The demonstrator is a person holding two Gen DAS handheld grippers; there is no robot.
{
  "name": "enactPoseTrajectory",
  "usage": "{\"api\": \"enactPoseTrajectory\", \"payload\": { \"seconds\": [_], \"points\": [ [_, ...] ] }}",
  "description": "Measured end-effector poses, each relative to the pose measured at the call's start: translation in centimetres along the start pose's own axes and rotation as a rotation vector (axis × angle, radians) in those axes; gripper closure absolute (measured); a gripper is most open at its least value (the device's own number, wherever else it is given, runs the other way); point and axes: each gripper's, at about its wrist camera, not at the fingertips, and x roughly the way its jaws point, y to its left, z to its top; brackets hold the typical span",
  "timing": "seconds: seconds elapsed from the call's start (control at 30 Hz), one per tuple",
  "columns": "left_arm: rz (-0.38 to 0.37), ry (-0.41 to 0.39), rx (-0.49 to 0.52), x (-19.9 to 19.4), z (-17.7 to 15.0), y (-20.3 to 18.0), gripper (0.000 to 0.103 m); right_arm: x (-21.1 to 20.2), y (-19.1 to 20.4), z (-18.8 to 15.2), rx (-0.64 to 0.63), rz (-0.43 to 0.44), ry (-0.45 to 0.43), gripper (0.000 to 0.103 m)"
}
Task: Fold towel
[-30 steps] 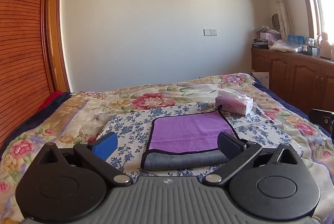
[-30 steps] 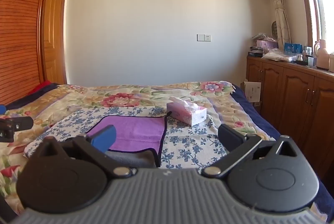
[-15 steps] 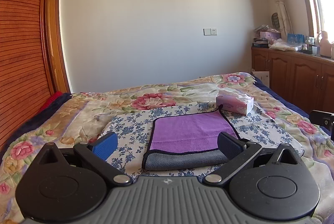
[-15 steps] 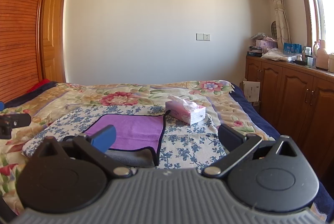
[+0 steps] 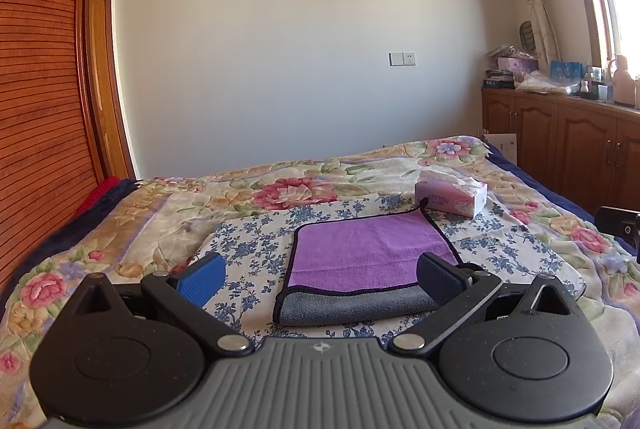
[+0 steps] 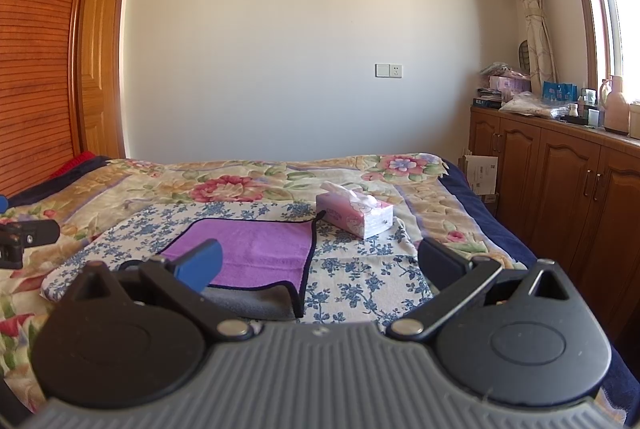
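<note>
A purple towel (image 5: 368, 253) with a dark border and grey underside lies folded over on a blue-flowered cloth (image 5: 256, 245) on the bed; it also shows in the right wrist view (image 6: 256, 253). My left gripper (image 5: 320, 275) is open and empty, held above the bed just short of the towel's grey near edge. My right gripper (image 6: 320, 261) is open and empty, near the towel's right near corner. The tip of the right gripper shows at the right edge of the left wrist view (image 5: 620, 225), and part of the left gripper shows in the right wrist view (image 6: 24, 237).
A pink tissue box (image 5: 450, 195) stands just beyond the towel's far right corner, also in the right wrist view (image 6: 354, 215). A floral bedspread (image 5: 304, 185) covers the bed. Wooden cabinets (image 6: 560, 185) line the right wall; a slatted wooden wardrobe (image 5: 40, 109) stands on the left.
Both grippers have drawn back and risen slightly; the towel and tissue box sit a little lower and farther in both views. Both stay open.
</note>
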Motion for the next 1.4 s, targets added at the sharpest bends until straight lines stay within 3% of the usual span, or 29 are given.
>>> {"api": "enactPoseTrajectory", "payload": {
  "seconds": [1.4],
  "points": [
    [0.009, 0.008, 0.003, 0.38, -0.89, 0.06, 0.0, 0.27, 0.19, -0.42, -0.001, -0.001, 0.009, 0.0]
  ]
}}
